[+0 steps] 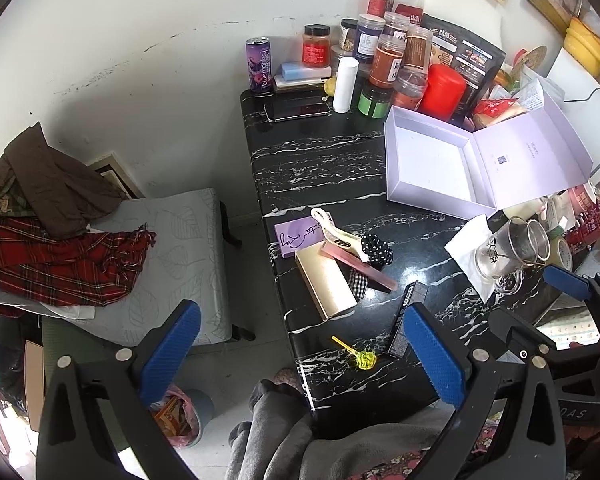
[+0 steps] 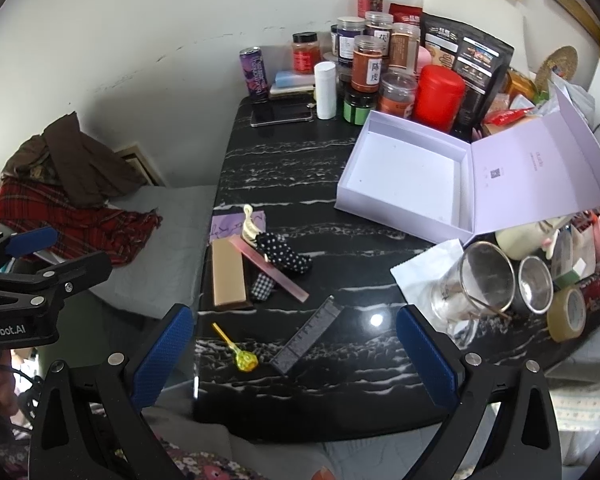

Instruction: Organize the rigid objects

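Observation:
An open lilac box (image 1: 432,164) (image 2: 404,178) with nothing inside sits on the black marble table (image 1: 320,160) (image 2: 284,168), lid folded back. Near the table's left edge lie a gold flat box (image 1: 326,282) (image 2: 228,274), a pink comb (image 1: 358,270) (image 2: 270,270), a cream clip (image 1: 338,234) (image 2: 250,228), a polka-dot hair clip (image 1: 376,250) (image 2: 284,256), a lilac card (image 1: 294,238) and a checkered clip (image 2: 262,286). Closer to me lie a dark slim box (image 1: 406,322) (image 2: 306,336) and a yellow lollipop (image 1: 358,354) (image 2: 238,350). My left gripper (image 1: 300,354) hangs open above the table's near edge. My right gripper (image 2: 296,362) is open above the lollipop and slim box.
Spice jars (image 1: 386,60) (image 2: 366,64), a red canister (image 1: 444,88), a white tube (image 2: 326,90), a purple can (image 1: 260,64) and a phone (image 1: 298,108) crowd the back. Glass cups (image 2: 484,286) and tape (image 2: 566,312) stand at the right. A bench with clothes (image 1: 60,236) is on the left.

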Tool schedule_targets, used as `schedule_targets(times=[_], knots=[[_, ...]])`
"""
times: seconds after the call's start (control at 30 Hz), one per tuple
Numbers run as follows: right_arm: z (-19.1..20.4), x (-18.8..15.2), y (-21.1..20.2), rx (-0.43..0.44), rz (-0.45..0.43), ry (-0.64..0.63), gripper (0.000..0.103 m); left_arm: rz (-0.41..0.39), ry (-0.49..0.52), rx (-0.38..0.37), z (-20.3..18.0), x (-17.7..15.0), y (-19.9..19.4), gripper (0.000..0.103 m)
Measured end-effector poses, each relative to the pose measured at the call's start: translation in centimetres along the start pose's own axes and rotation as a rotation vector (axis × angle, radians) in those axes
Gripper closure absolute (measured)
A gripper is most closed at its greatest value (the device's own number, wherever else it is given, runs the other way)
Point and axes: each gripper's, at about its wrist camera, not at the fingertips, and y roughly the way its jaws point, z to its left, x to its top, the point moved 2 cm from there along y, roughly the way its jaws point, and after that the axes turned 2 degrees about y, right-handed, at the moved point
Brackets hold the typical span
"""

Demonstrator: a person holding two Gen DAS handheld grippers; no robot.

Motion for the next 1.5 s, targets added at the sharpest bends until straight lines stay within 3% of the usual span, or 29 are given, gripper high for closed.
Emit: schedule_targets(times=[1.03, 1.5], knots=[[0.4, 0.3, 0.0, -0.009, -0.016, -0.020, 0.000, -0.029, -0.015, 0.008, 0.5, 0.3, -0.8, 0.000], [-0.6, -1.1, -0.7, 0.048, -0.035, -0.007, 0.000, -0.019, -0.048, 0.011, -0.1, -0.6, -1.1, 0.000]])
